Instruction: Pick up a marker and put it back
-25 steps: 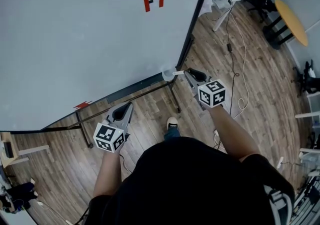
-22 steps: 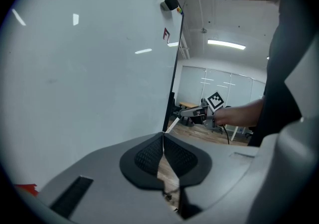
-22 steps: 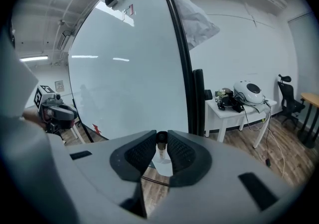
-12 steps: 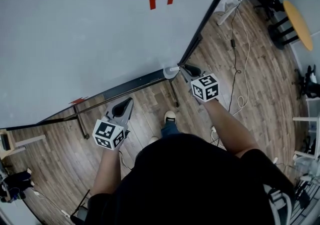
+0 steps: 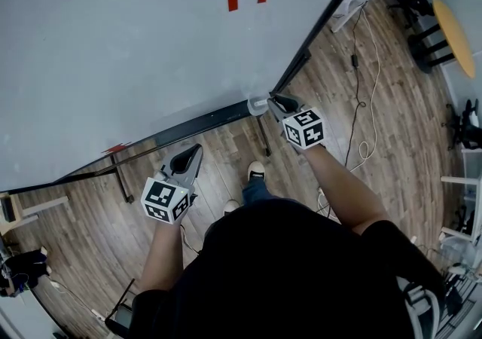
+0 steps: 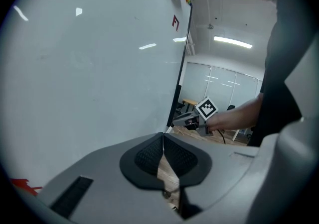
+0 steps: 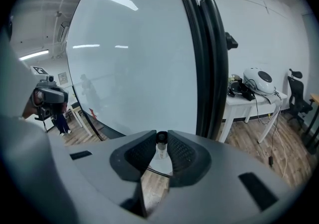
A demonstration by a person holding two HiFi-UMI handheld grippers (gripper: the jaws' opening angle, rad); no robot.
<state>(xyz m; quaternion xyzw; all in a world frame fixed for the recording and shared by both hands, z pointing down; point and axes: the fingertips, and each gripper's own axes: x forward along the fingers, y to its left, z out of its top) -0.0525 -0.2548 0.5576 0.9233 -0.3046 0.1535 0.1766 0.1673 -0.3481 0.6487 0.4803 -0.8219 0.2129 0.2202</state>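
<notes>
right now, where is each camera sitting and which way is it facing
Head view: on the person's head, looking steeply down at the whiteboard and wood floor; shows torso, forearms, left gripper, right gripper.
Left gripper view: on the left gripper, looking along its shut, empty jaws beside the whiteboard; shows the right gripper and forearm.
Right gripper view: on the right gripper, looking along jaws clamped on the marker toward the whiteboard's edge.
Shared: each gripper view shows the other gripper.

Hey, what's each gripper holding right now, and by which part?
Right gripper clamps the marker on its white barrel, just behind the black end. Left gripper is shut, empty.
</notes>
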